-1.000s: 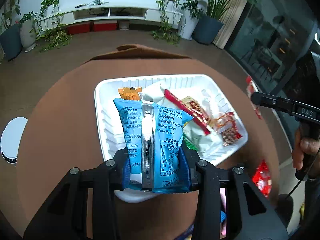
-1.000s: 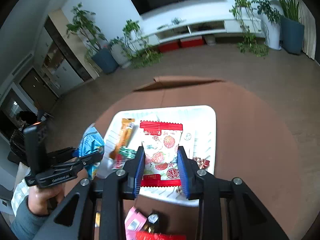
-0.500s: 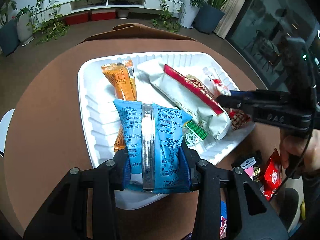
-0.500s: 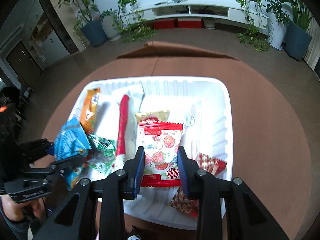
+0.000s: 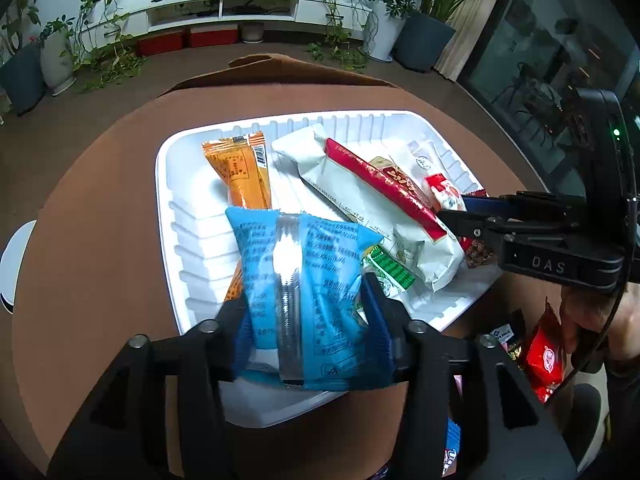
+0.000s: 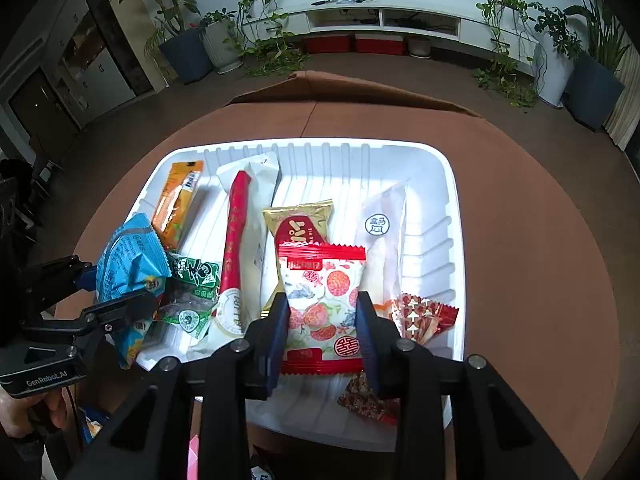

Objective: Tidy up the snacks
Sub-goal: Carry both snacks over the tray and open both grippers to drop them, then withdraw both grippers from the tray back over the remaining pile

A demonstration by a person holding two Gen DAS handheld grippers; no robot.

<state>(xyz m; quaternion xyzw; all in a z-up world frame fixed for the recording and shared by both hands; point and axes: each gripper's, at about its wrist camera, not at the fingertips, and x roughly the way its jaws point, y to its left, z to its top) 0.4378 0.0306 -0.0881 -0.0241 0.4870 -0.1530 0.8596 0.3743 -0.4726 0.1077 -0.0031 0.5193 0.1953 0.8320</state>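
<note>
A white tray (image 5: pixel 192 240) (image 6: pixel 432 240) sits on a round brown table (image 5: pixel 100 200). My left gripper (image 5: pixel 306 300) (image 6: pixel 120 284) is low over the tray's near-left corner. A blue snack packet (image 5: pixel 320 264) (image 6: pixel 128 256) stands between its jaws, which are opening while both pads still touch it. My right gripper (image 6: pixel 322 300) (image 5: pixel 452 208) is shut on a red-and-white fruit-print packet (image 6: pixel 320 280) (image 5: pixel 442 192), held low over the tray's near middle.
In the tray lie an orange bar (image 5: pixel 242 172), a long white-and-red packet (image 5: pixel 360 196), a green packet (image 5: pixel 390 272), a gold-and-red packet (image 6: pixel 300 224), a clear white packet (image 6: pixel 380 224) and red patterned candies (image 6: pixel 420 316). Loose snacks (image 5: pixel 542 356) lie beside the tray.
Both grippers have come down closer to the tray with their packets. The right gripper has moved in over the tray, and the blue packet's top now leans left.
</note>
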